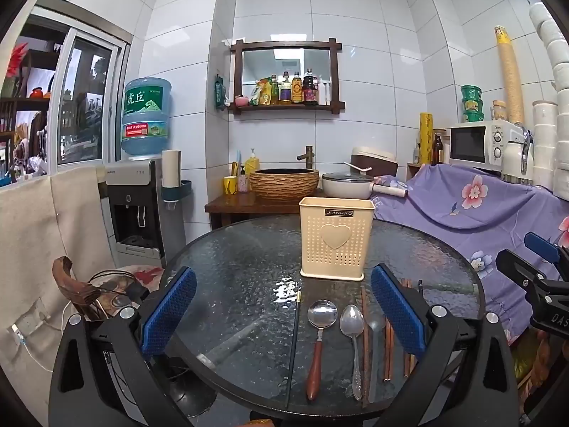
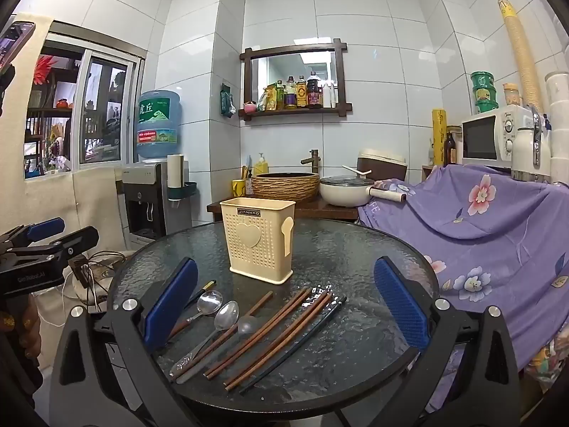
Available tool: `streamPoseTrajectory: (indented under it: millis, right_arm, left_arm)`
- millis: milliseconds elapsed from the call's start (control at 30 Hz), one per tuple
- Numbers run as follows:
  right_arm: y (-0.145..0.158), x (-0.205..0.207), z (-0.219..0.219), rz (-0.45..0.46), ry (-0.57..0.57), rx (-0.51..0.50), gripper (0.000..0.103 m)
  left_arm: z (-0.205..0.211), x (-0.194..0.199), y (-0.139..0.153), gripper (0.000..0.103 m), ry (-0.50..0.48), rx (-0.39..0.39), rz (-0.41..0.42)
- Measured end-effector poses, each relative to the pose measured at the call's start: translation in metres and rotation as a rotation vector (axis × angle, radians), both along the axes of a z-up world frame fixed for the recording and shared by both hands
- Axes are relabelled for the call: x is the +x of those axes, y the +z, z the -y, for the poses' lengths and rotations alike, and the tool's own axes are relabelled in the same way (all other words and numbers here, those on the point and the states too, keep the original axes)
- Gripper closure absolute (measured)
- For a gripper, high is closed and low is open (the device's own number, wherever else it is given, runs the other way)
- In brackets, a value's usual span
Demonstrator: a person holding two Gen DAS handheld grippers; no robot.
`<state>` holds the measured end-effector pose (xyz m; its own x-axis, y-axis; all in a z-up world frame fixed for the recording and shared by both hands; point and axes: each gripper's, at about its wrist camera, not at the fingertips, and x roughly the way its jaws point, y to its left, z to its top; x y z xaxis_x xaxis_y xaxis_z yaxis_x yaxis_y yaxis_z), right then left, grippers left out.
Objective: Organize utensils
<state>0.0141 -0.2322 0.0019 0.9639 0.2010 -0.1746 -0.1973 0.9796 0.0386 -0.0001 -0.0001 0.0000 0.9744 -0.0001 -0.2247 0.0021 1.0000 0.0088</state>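
Utensils lie in a loose row on the near part of a round, dark table with a textured glass top (image 1: 249, 267), in front of a cream plastic utensil holder with perforated walls and a raised heart on its face (image 1: 336, 242), which stands upright toward the far side of the table and shows nothing above its rim. From the left wrist view, the row starts with a thin black chopstick with a gold band near its far end (image 1: 293, 341), then a round-bowled steel spoon with a reddish wooden handle (image 1: 319, 341), then an oval all-metal spoon with an embossed handle (image 1: 354, 341), each with its bowl toward the holder. Beside that spoon lies a grey spoon (image 2: 245, 325), with long brown wooden chopsticks (image 2: 270, 334) running alongside and partly crossing it. In the right wrist view the chopsticks fan out on a diagonal, and a dark blue-black chopstick (image 2: 302, 341) lies at the outer edge of the group. The left gripper (image 1: 282, 315) hovers above the near table edge with its blue-padded jaws spread wide, nothing between the pads; the spoons show in the gap below it. The right gripper (image 2: 284, 306) hangs likewise over the chopsticks, jaws wide apart and touching nothing. Behind the table stand a woven-look basin (image 1: 283, 185) under a faucet, a white lidded pot (image 1: 346, 185), a water dispenser with a blue bottle (image 1: 146, 117), a white microwave (image 1: 480, 142) and a purple floral cloth (image 1: 480, 206).
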Motion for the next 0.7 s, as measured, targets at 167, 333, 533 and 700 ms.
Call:
streamPoseTrajectory:
  millis: [167, 333, 533, 700]
  right_arm:
    - [-0.0003, 0.0005, 0.0002, 0.001, 0.001, 0.003, 0.005]
    - [0.0002, -0.0019, 0.0012, 0.003, 0.001, 0.004, 0.005]
    - [-0.0057, 0.0017, 0.0006, 0.0, -0.002, 0.004, 0.005]
    - [-0.0061, 0.002, -0.0007, -0.003, -0.002, 0.004, 0.005]
  left_arm:
    - [0.0001, 0.0003, 0.0, 0.006, 0.001, 0.007, -0.006]
    - [0.0007, 0.0, -0.0001, 0.006, 0.001, 0.006, -0.003]
    - [0.0021, -0.0003, -0.0002, 0.006, 0.003, 0.005, -0.005]
    - [-0.0035, -0.0002, 0.0009, 0.006, 0.005, 0.002, -0.008]
